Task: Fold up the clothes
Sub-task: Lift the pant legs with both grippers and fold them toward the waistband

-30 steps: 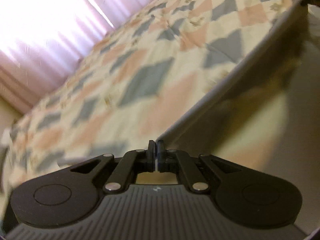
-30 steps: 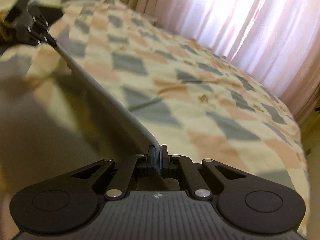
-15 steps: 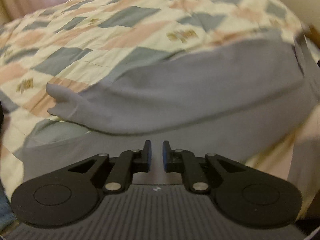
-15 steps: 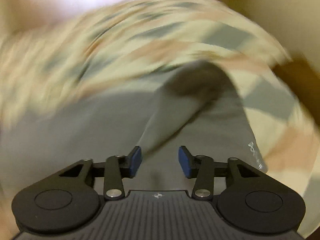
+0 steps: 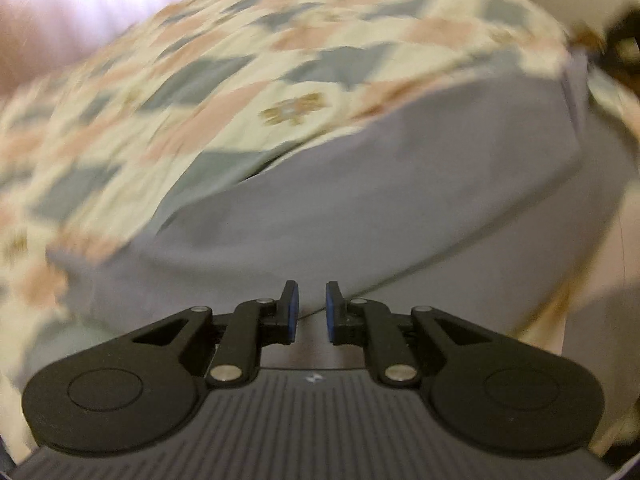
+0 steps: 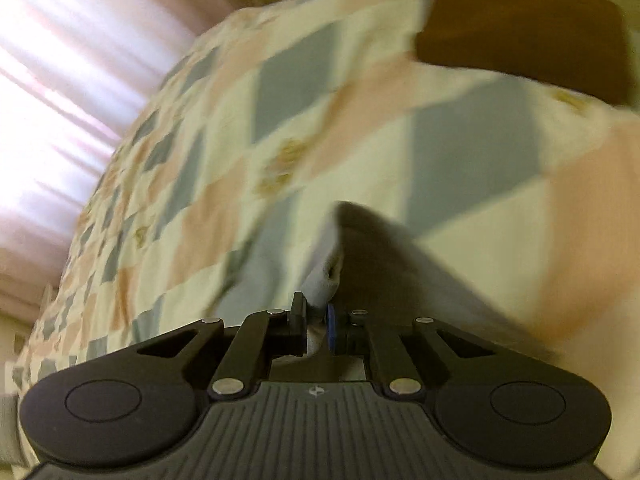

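A grey garment (image 5: pixel 380 200) lies spread on the patchwork bedspread (image 5: pixel 224 80), its far edge curving from lower left to upper right. My left gripper (image 5: pixel 308 308) hovers over the garment's near part, open, with nothing between its blue pads. In the right wrist view a raised fold of the grey garment (image 6: pixel 368 236) runs down into my right gripper (image 6: pixel 318 314), which is shut on it. The cloth shows pale between the pads. A dark blurred shape at the far upper right of the left wrist view may be the right gripper (image 5: pixel 622 40).
The bedspread (image 6: pixel 280 128) of grey, pink and cream diamonds fills most of both views. Pink curtains (image 6: pixel 72 80) with bright light hang along one side. A brown wooden board (image 6: pixel 524 28) stands at the bed's end. Both views are motion-blurred.
A second ago both grippers held the garment's edge stretched in the air. They let it go onto the bed; since then the right gripper has shut on a fold, while the left stays open.
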